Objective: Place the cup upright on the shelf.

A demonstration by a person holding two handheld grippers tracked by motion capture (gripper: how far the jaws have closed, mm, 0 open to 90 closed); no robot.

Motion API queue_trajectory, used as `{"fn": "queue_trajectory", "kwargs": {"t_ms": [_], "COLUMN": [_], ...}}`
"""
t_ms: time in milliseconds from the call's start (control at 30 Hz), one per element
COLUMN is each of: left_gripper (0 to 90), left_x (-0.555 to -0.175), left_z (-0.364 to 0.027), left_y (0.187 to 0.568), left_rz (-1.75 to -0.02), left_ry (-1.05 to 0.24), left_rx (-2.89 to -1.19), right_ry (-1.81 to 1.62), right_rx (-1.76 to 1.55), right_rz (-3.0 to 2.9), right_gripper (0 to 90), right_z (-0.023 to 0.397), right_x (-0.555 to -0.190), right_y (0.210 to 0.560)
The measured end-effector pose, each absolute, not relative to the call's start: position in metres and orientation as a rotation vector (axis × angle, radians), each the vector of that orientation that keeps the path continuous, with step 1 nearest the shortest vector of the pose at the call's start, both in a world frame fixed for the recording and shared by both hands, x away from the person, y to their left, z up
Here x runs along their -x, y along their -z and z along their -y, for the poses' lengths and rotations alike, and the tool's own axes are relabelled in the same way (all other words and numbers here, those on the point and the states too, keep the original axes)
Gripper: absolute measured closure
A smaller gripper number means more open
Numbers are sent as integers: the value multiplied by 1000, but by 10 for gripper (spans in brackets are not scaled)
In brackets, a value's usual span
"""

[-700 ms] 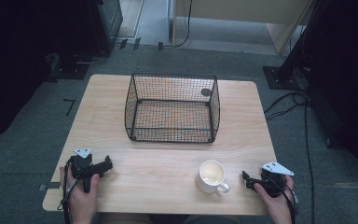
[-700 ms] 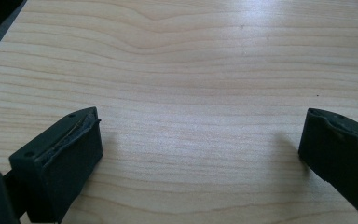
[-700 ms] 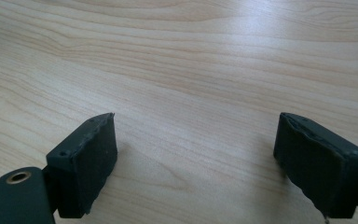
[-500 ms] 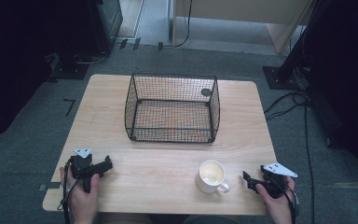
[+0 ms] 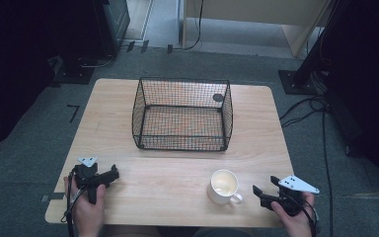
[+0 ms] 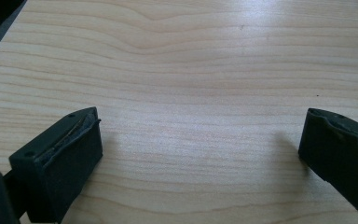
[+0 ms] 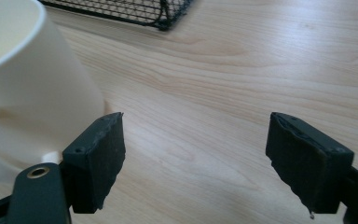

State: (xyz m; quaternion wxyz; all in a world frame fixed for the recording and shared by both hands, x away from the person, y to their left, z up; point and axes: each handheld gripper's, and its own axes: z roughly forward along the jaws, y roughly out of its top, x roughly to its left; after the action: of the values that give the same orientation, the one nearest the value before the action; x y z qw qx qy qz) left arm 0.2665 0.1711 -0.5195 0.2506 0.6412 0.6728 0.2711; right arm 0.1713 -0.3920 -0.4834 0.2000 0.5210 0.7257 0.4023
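A white mug stands upright near the table's front edge, right of centre, its handle toward the front right. In the right gripper view the mug sits just left of the jaws. My right gripper rests at the front right corner, open, with only bare wood between its jaws. At the front left, my left gripper lies on the table, open and holding nothing. A black wire basket stands mid-table, nothing visible inside it.
The light wooden table has bare wood between the two grippers and around the basket. A corner of the basket shows in the right gripper view. Cables and dark equipment stands sit on the grey floor around the table.
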Motion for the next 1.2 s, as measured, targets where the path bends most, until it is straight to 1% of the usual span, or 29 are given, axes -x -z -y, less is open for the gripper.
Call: {"fn": "queue_trajectory", "kwargs": {"t_ms": [67, 200, 400, 667, 900, 1200], "left_gripper": [0, 0, 0, 0, 0, 0], "left_x": [-267, -267, -267, -267, -267, -267], "left_z": [-170, -169, -169, -169, -169, -169], "left_y": [520, 520, 520, 520, 520, 520], "left_rz": [-1830, -1827, -1827, -1828, -1828, -1828], "left_ry": [-738, -738, -738, -738, -738, -738], "left_rx": [-1745, -1747, -1747, -1747, -1747, -1747], "right_ry": [-1138, -1204, -1255, -1319, -1347, -1300], "right_rx": [-1445, -1417, -1361, -1281, -1251, -1208], "right_rz": [-2033, -2055, -2113, -2175, -2231, -2325], "right_gripper": [207, 253, 294, 334, 360, 432], "right_z": [391, 388, 378, 366, 359, 349], "right_x": [-170, -166, -163, -156, -156, -157], "right_y": [481, 476, 471, 460, 460, 468]}}
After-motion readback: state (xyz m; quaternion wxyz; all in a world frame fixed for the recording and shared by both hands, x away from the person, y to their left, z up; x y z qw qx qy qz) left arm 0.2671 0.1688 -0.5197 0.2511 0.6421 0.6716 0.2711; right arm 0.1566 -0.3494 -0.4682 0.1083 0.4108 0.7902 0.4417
